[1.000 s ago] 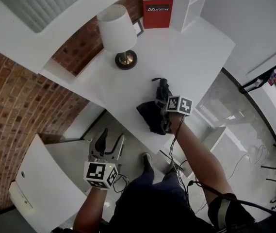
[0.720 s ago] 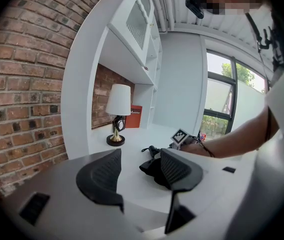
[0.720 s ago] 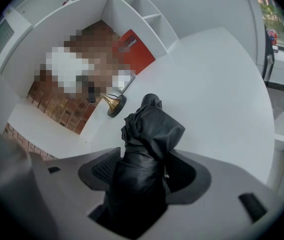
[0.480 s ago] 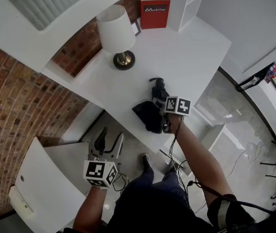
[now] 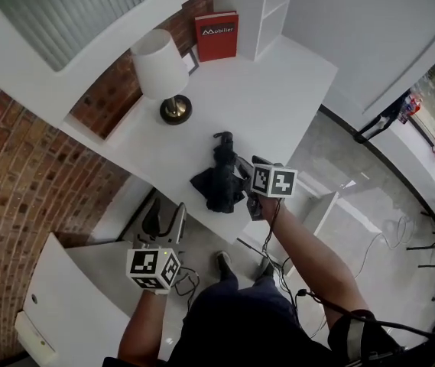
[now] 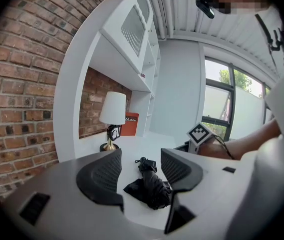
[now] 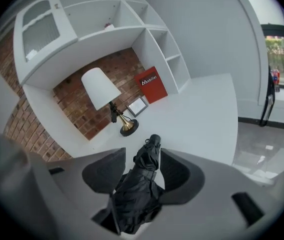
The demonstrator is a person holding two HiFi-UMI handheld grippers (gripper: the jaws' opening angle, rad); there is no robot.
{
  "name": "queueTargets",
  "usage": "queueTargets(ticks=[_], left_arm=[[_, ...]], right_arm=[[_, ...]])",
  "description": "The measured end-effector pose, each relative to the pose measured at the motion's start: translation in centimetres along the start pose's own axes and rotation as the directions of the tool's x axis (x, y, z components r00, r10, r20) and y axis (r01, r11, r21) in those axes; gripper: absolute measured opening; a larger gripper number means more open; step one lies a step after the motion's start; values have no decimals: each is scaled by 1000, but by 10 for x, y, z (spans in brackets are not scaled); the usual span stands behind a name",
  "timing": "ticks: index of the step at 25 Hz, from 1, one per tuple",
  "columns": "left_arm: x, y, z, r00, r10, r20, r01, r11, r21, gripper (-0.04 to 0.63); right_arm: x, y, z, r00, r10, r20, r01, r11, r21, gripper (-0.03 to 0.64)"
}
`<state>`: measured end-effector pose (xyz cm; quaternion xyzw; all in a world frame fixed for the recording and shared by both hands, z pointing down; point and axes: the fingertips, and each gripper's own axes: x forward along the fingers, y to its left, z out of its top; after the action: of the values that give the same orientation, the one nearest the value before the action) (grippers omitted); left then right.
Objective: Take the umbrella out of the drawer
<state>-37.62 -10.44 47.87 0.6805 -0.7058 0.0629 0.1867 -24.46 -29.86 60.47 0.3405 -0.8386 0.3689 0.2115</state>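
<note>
Both grippers are empty. The right gripper (image 5: 246, 188), jaws half apart and just now closing, hangs over the folded umbrella (image 5: 217, 178) on the desk (image 5: 278, 105), which runs lengthwise below their gap, unpinched. The left gripper (image 5: 165, 222) gapes farther off.

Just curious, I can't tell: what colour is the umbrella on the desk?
Black all over; the umbrella shows best in the right gripper view.

The left gripper (image 6: 141, 169) has matt, ribbed, dark plastic jaws. Ahead of it: umbrella (image 6: 152, 188) of crumpled black cloth, smooth white desk (image 6: 151, 141), glossy brass lamp base (image 6: 109, 146). To its left, rough brick wall (image 6: 17, 84).
</note>
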Motion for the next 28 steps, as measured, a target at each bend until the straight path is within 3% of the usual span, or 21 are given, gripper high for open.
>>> queueTargets(ticks=[5,11,20,28], left_arm=[[5,-34,12,999,-27,21,27,1000,4,241],[14,-79,45,993,-75,92,73,997,24,241],[8,-143,83,978,-137,158,130,990,58,239],[-1,-184,119,954,-181,237,161,982,102,153]], right_arm=[[-59,16,25,993,33,116,-18,991,-130,159],[-141,24,55,963,82,256,-24,975,-221,112],[-267,9,100,872,69,484,88,952,-294,74],[-347,-3,116,796,75,601,127,950,-287,13]])
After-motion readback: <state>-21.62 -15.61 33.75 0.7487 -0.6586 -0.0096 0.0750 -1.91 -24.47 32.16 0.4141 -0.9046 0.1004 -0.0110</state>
